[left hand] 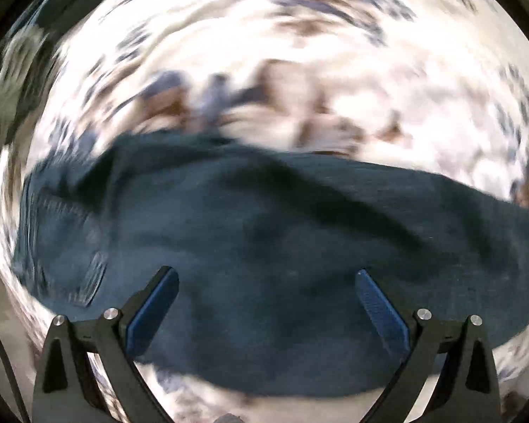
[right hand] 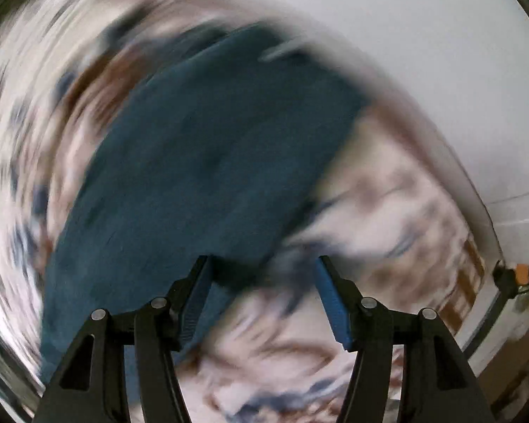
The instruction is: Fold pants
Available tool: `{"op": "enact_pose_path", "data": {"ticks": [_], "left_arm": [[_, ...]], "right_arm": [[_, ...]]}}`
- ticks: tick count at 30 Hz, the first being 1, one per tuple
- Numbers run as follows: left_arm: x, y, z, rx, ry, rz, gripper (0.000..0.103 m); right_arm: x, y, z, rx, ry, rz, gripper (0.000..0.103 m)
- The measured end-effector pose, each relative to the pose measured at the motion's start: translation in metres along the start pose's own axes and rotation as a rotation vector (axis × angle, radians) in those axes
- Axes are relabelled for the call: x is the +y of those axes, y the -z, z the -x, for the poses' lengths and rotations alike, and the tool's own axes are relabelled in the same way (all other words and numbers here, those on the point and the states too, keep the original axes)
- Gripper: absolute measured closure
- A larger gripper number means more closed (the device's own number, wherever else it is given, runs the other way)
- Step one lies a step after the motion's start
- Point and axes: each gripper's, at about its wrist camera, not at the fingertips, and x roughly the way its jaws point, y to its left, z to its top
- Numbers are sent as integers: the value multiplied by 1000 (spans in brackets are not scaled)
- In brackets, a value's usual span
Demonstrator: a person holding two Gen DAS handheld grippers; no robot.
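Note:
Dark teal pants (left hand: 264,253) lie spread on a patterned white, brown and blue cloth (left hand: 299,53). My left gripper (left hand: 266,275) is open and empty above the pants, its blue pads wide apart. In the right wrist view the pants (right hand: 201,162) run from lower left to upper right. My right gripper (right hand: 262,264) is open and empty over their lower right edge. Both views are blurred by motion.
The patterned cloth (right hand: 388,190) covers the surface around the pants. A white wall (right hand: 423,35) stands beyond it in the right wrist view. A small dark object with an orange part (right hand: 518,275) sits at the right edge.

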Motion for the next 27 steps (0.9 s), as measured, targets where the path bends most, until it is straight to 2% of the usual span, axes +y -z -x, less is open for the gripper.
{"op": "enact_pose_path", "data": {"ticks": [2,4,7,8,9,10,12,13,14,16,17,18,19,21,22,23,24,26,27], "left_arm": [[-19,-11,-1,6,2,-17,0],[-37,-20,9,-19,8,-38,0],[-71,-30,25,-61,-2,-113,0],[-82,-32,28,-69,-6,-136,0],[-93,-34,30,-75,-11,-158,0],[-104,-35,31,-82,-16,-180,0],[-127,-35,35,-94,-23,-219,0],[-130,-35,38,-97,-11,-228,0],[-138,-32,42,-102,1,-238,0],[-158,-28,49,-112,16,-264,0],[-170,-28,52,-117,20,-280,0],[-176,-27,53,-118,23,-290,0],[-187,-26,54,-118,28,-299,0],[-191,-29,48,-108,42,-315,0],[-191,-30,44,-101,45,-321,0],[-195,-29,43,-96,49,-327,0],[-201,-27,43,-94,53,-331,0],[-205,-25,42,-95,53,-340,0],[-210,-21,45,-98,54,-342,0]], "right_arm": [[-29,-21,9,-19,-72,-60,40],[-47,-37,16,-43,-167,-86,40],[-75,-62,16,-35,-260,-124,40],[-82,-67,18,-41,-269,-122,47],[-80,-66,21,-77,-242,-107,92],[-80,-68,32,-141,-146,-63,97],[-75,-70,43,-193,-17,19,97],[-73,-72,49,-207,4,57,97],[-72,-75,56,-210,-32,92,97],[-66,-87,72,-196,-89,156,90],[-37,-80,67,-194,-88,179,68],[-31,-89,69,-187,-101,207,38],[-28,-99,67,-176,-142,225,29],[-12,-113,56,-146,-174,247,28],[3,-119,40,-102,-174,271,28],[17,-117,22,-41,-167,293,48],[23,-118,11,-8,-167,308,75],[33,-110,14,-40,-91,371,77],[40,-101,28,-103,-60,419,79]]}}
